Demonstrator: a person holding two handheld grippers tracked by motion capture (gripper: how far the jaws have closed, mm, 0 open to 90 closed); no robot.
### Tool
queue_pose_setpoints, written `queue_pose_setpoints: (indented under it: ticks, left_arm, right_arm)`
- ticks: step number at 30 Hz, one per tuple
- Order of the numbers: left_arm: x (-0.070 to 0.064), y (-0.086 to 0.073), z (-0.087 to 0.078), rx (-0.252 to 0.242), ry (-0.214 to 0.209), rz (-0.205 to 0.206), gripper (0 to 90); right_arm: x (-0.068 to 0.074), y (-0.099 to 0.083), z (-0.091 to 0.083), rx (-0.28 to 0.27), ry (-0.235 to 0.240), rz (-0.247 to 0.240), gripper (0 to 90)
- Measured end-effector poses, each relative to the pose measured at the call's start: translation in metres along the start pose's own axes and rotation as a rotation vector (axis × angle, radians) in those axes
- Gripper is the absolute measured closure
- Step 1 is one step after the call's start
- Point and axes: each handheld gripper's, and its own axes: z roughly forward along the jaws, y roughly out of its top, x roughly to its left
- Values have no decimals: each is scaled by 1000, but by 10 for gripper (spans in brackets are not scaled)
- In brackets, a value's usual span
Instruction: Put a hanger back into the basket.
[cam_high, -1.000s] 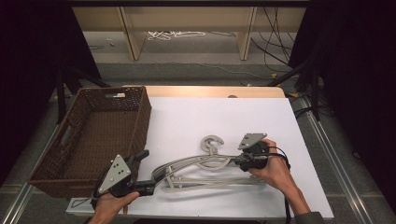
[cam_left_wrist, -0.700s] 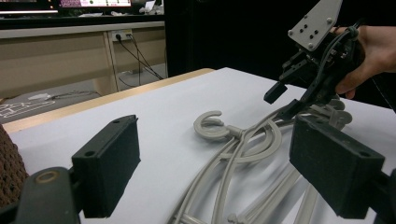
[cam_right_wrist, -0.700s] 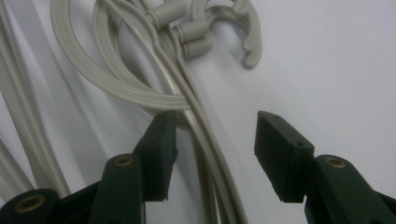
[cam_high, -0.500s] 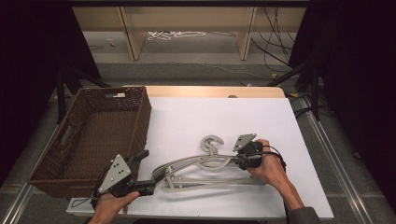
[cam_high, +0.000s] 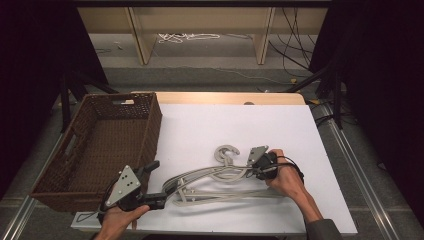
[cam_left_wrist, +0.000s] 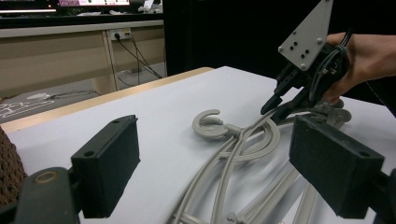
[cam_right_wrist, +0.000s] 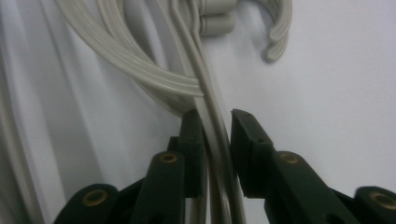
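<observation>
High view: the right hand-held gripper (cam_high: 256, 165) sits at the hangers (cam_high: 215, 176) just right of their hooks, while the left hand-held gripper (cam_high: 156, 182) spreads wide at their left end; the grey hangers lie stacked on the white table (cam_high: 280, 125), right of a basket (cam_high: 95, 145). Left gripper view: its jaws gape wide and hold nothing — the hangers (cam_left_wrist: 233, 158) run between and beyond them; the right hand-held gripper (cam_left_wrist: 280, 103) tips onto a bar. Right gripper view: the jaws are nearly closed around two thin hanger bars (cam_right_wrist: 212, 116), a sliver of gap at the right pad; the hooks curl above.
</observation>
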Motion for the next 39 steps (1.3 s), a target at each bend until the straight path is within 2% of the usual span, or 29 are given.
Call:
queue_pose_setpoints:
  ticks: [3, 4, 5, 6, 12, 14, 15, 17, 22, 32, 37, 39]
  left_arm:
    - [-1, 0, 0, 2, 0, -2, 159]
    - [-1, 0, 0, 3, 0, -4, 159]
    - [-1, 0, 0, 1, 0, -4, 159]
    - [-1, 0, 0, 0, -1, -3, 159]
    - [1, -1, 1, -7, -4, 0, 157]
    - [0, 0, 0, 6, 4, -1, 157]
    - [1, -1, 1, -5, -4, -2, 157]
    - [0, 0, 1, 13, 1, 3, 157]
    - [0, -1, 2, 20, 0, 0, 157]
    - [-2, 1, 8, 43, -19, 8, 157]
    - [-4, 4, 14, 53, -24, -8, 157]
    - [-6, 8, 18, 65, -30, 4, 157]
  right_arm:
    - [0, 0, -2, 12, -13, -94, 783]
    - [1, 1, -3, 5, -11, -94, 787]
    - [0, 1, -4, 2, -21, -130, 790]
    - [2, 1, -5, 0, -20, -128, 793]
    - [5, 6, -13, -13, -62, -197, 810]
    - [4, 7, -17, -22, -66, -211, 813]
    - [5, 6, -19, -27, -72, -208, 814]
    - [5, 5, -22, -36, -71, -226, 818]
    - [5, 5, -32, -67, -78, -265, 819]
    - [4, 4, -52, -122, -66, -261, 820]
    - [5, 5, -60, -147, -72, -265, 821]
    - [4, 5, -64, -163, -90, -269, 821]
